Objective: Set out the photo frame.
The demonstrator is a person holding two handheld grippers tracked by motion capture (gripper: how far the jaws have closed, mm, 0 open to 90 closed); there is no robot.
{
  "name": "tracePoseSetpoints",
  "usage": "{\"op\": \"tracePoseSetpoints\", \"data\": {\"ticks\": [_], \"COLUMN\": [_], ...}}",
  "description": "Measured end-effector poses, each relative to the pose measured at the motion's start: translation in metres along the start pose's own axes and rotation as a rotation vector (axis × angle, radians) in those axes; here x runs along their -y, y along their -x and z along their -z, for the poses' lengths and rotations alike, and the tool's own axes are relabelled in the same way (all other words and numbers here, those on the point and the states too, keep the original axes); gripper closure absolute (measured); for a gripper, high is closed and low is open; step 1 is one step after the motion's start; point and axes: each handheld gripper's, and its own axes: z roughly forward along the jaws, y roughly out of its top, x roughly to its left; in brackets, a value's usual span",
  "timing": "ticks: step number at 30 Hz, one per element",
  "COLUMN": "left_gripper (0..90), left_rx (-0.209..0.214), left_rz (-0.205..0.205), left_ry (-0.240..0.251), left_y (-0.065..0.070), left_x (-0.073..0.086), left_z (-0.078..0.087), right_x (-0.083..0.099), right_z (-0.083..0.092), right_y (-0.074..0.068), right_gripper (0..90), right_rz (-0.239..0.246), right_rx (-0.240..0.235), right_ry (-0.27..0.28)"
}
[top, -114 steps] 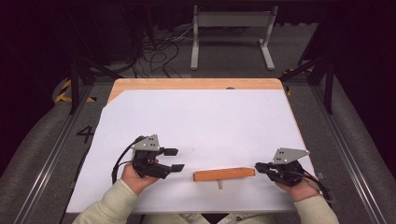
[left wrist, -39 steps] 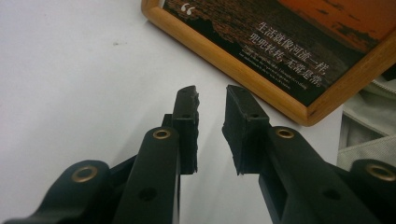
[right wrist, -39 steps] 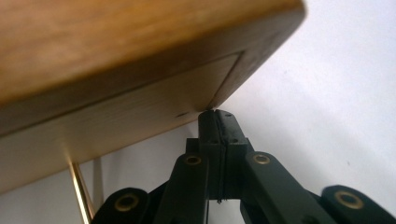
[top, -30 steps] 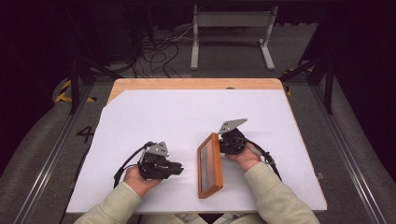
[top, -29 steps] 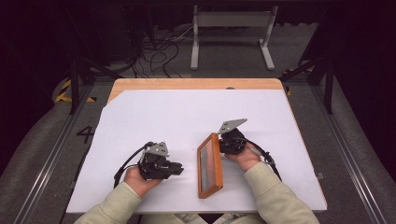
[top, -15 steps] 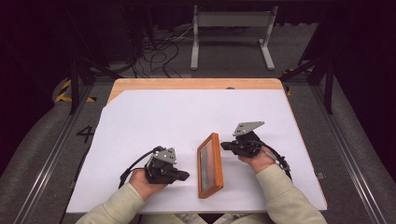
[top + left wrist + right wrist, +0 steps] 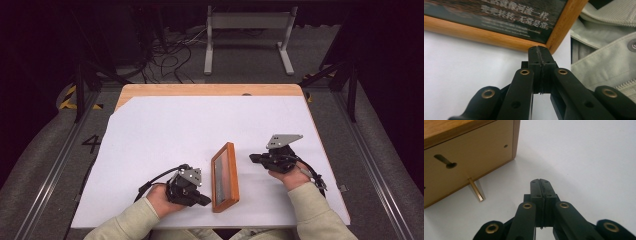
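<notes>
The wooden picture frame (image 7: 224,177) stands on its long edge on the white table (image 7: 165,130), between the two grippers, propped by a brass peg (image 7: 475,189) at its back. The left gripper (image 7: 202,200) has just closed; its jaws meet empty at the frame's near corner. The right gripper (image 7: 253,158) sits behind the frame, jaws fully together, holding nothing.

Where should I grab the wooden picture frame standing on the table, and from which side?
Probably pinch the picture frame by its raised top rail, coming down from above with open jaws. It stands propped on a brass peg at its back, so that wooden edge is free; both grippers are shut now.
</notes>
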Motion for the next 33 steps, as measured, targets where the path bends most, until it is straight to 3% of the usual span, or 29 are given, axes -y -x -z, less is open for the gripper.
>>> {"op": "tracePoseSetpoints", "data": {"ticks": [5,8,14,20,28,33], "left_gripper": [89.6,89.6,89.6,89.6,89.7,89.8], "left_rx": [0.045,0.047,0.064,0.085,0.09,0.071], "left_rz": [-0.018,-0.019,-0.006,-0.026,-0.044,-0.078], "left_ry": [-0.049,-0.06,-0.061,-0.061,-0.056,-0.051], "left_y": [0.003,0.002,0.0,0.002,0.005,0.009], "left_x": [-0.004,-0.005,-0.006,-0.011,-0.02,-0.027], "left_z": [-0.011,-0.013,-0.014,-0.02,-0.029,-0.036], "right_x": [0.007,0.009,0.012,0.015,0.021,0.025], "right_z": [0.012,0.014,0.017,0.023,0.031,0.037], "right_y": [0.003,0.003,0.002,-0.003,-0.01,-0.011], "right_gripper": [90.0,90.0,90.0,90.0,90.0,90.0], "right_rz": [-0.019,-0.023,-0.026,-0.02,-0.012,-0.017], "right_rx": [0.012,0.017,0.015,0.013,0.011,0.017], "right_ry": [0.011,0.013,0.014,0.013,0.014,0.019]}}
